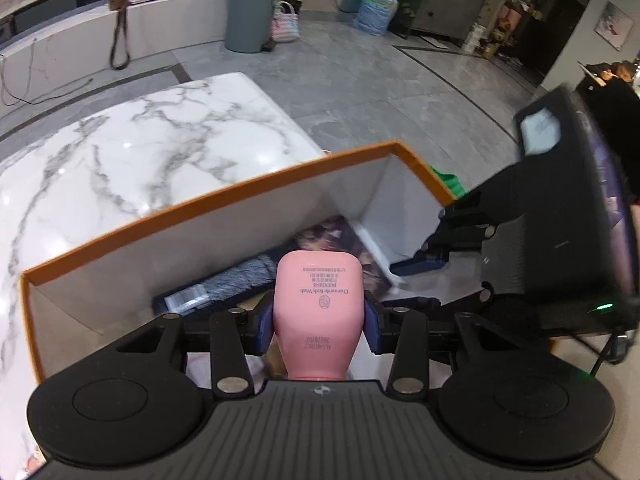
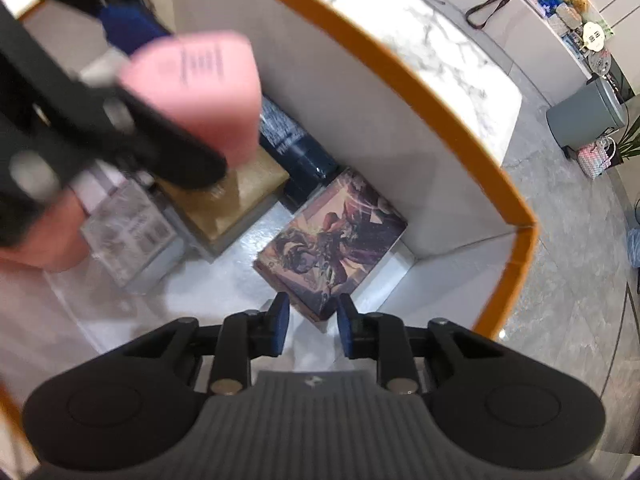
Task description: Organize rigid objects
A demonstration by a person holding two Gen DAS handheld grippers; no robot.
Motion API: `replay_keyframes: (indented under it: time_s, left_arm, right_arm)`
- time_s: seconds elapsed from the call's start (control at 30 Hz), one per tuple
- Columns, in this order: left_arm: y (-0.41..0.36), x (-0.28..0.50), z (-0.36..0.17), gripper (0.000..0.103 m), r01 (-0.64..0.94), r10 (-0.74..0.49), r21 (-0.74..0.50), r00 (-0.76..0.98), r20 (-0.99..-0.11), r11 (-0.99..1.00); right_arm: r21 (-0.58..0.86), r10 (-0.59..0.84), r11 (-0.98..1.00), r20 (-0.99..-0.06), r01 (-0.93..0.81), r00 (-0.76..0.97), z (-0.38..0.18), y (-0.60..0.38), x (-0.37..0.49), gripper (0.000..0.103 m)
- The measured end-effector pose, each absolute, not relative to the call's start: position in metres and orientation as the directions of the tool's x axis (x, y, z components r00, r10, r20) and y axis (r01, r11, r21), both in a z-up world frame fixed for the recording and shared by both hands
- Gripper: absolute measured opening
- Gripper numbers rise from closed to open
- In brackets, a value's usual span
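An open box with an orange rim (image 1: 224, 200) (image 2: 440, 112) stands on the marble table (image 1: 140, 148). My left gripper (image 1: 319, 326) is shut on a pink body wash bottle (image 1: 316, 300) (image 2: 200, 92), held base forward above the box's inside. My right gripper (image 2: 312, 324) (image 1: 420, 260) reaches deep into the far corner. Its blue pads sit narrowly on either side of the near corner of an illustrated box (image 2: 332, 248) (image 1: 332, 236) lying on the bottom, and they appear to press on it.
Also inside lie a dark blue printed box (image 2: 292, 140) (image 1: 224, 280), a tan box (image 2: 236, 200) and a grey labelled pack (image 2: 132, 236). Beyond the table are tiled floor, a grey bin (image 1: 250, 12), a water jug (image 1: 376, 10) and a person (image 1: 616, 80).
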State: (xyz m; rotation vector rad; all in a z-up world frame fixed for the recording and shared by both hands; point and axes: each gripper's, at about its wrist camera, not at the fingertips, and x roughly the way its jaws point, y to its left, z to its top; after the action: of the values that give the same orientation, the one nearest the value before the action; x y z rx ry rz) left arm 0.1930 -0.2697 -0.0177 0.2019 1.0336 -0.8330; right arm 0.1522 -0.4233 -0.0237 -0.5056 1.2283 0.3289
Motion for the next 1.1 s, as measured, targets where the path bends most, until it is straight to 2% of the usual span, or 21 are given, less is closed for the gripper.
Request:
replay_keyframes:
  time_s: [0.03, 0.1, 0.17, 0.27, 0.43, 0.6, 0.9, 0.97, 1.03, 1.1]
  left_arm:
    - [-0.273, 0.19, -0.018, 0.049, 0.704, -0.523, -0.231, 0.229, -0.821, 0.672]
    - [-0.285, 0.18, -0.018, 0.049, 0.76, -0.538, -0.211, 0.209, -0.817, 0.615]
    - [-0.3, 0.17, -0.022, 0.049, 0.812, -0.532, -0.18, 0.181, -0.827, 0.555]
    - [-0.318, 0.165, -0.029, 0.049, 0.88, -0.544, -0.183, 0.097, -0.834, 0.438]
    - [-0.344, 0.149, -0.041, 0.049, 0.977, -0.474, -0.03, 0.075, -0.877, 0.211]
    - [-0.353, 0.152, -0.057, 0.049, 0.996, -0.413, 0.028, 0.06, -0.909, 0.083]
    - [-0.365, 0.148, -0.068, 0.049, 1.0, -0.447, 0.015, 0.02, -0.894, 0.015]
    - [-0.367, 0.147, -0.07, 0.053, 0.999, -0.451, 0.041, 0.043, -0.892, 0.015]
    - [-0.366, 0.147, -0.07, 0.064, 0.997, -0.452, 0.072, 0.079, -0.889, 0.033]
    - [-0.364, 0.147, -0.069, 0.064, 0.996, -0.442, 0.076, 0.087, -0.893, 0.042]
  right_arm:
    - [-0.193, -0.024, 0.845, -0.945, -0.498, 0.326, -0.016, -0.425, 0.148, 0.025]
    - [-0.196, -0.009, 0.838, -0.938, -0.51, 0.346, -0.001, -0.427, 0.139, 0.033]
    - [-0.202, -0.008, 0.822, -0.939, -0.532, 0.343, 0.007, -0.43, 0.132, 0.035]
    - [-0.22, -0.034, 0.781, -0.949, -0.584, 0.312, 0.008, -0.433, 0.121, 0.035]
    - [-0.211, -0.011, 0.729, -0.955, -0.651, 0.298, 0.016, -0.436, 0.104, 0.035]
    - [-0.203, 0.0, 0.717, -0.956, -0.666, 0.292, 0.012, -0.438, 0.108, 0.035]
    - [-0.167, 0.04, 0.703, -0.961, -0.691, 0.274, 0.02, -0.442, 0.099, 0.036]
    - [-0.161, 0.046, 0.7, -0.962, -0.696, 0.269, 0.019, -0.442, 0.097, 0.037]
    - [-0.156, 0.05, 0.703, -0.962, -0.694, 0.268, 0.019, -0.441, 0.097, 0.037]
    - [-0.154, 0.05, 0.705, -0.963, -0.693, 0.265, 0.018, -0.44, 0.097, 0.038]
